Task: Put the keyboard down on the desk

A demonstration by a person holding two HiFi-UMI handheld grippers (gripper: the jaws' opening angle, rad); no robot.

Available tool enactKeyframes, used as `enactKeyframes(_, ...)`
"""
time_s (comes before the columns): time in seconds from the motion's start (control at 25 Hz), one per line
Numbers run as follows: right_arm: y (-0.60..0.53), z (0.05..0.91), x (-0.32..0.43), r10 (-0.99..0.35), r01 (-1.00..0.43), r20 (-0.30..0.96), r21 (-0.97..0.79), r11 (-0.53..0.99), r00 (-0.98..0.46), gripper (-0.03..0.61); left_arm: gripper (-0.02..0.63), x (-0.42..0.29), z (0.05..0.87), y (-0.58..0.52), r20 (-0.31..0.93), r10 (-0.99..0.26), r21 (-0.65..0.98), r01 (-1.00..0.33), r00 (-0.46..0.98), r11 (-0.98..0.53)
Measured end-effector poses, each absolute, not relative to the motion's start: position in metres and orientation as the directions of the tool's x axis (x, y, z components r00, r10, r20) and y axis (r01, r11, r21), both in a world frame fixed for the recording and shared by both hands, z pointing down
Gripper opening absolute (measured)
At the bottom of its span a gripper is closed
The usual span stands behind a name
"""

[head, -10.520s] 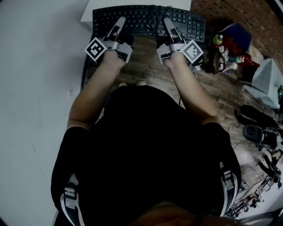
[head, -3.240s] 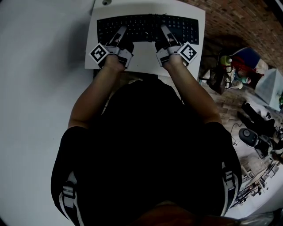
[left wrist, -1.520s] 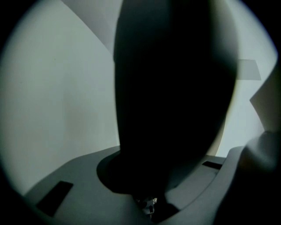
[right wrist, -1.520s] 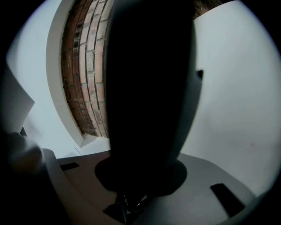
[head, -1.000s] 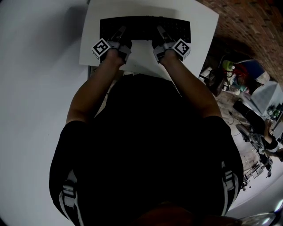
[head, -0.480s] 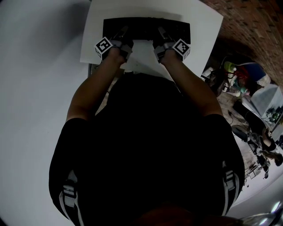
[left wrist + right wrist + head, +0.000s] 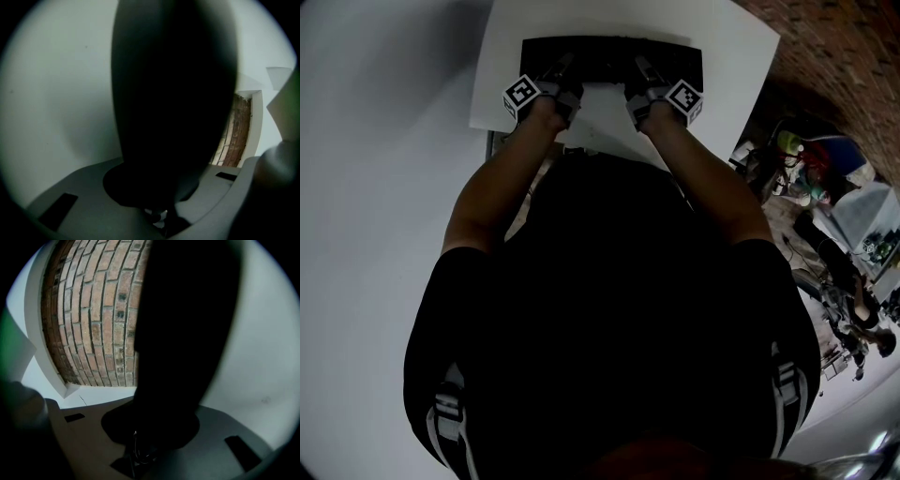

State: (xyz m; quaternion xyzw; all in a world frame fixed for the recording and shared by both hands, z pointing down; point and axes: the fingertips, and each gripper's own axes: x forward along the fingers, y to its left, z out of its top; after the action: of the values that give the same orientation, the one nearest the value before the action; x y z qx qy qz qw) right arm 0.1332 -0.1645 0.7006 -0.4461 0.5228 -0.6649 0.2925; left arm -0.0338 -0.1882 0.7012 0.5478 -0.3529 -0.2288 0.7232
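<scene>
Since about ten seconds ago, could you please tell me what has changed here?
The black keyboard was carried forward, from short of the white desk to over its top. Unchanged: the left gripper and right gripper stay clamped on its near edge.

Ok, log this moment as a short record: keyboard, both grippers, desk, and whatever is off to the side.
keyboard: black, over the desk, long side across the head view; contact with the desk cannot be told
left gripper: shut on the keyboard's near edge, left part
right gripper: shut on the near edge, right part
desk: white top, under the keyboard
side: brick wall and floor clutter at right
</scene>
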Motion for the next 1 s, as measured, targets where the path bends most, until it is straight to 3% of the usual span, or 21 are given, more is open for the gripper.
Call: enactKeyframes(1.0, -0.160, 0.724, 0.129, -0.833, -0.059, 0.326, -0.940, -0.337, -0.448, 0.114, 0.081, -0.038, 0.724, -0.183, 0.288, -0.718, 0.944, -0.063, 0.634, 0.324)
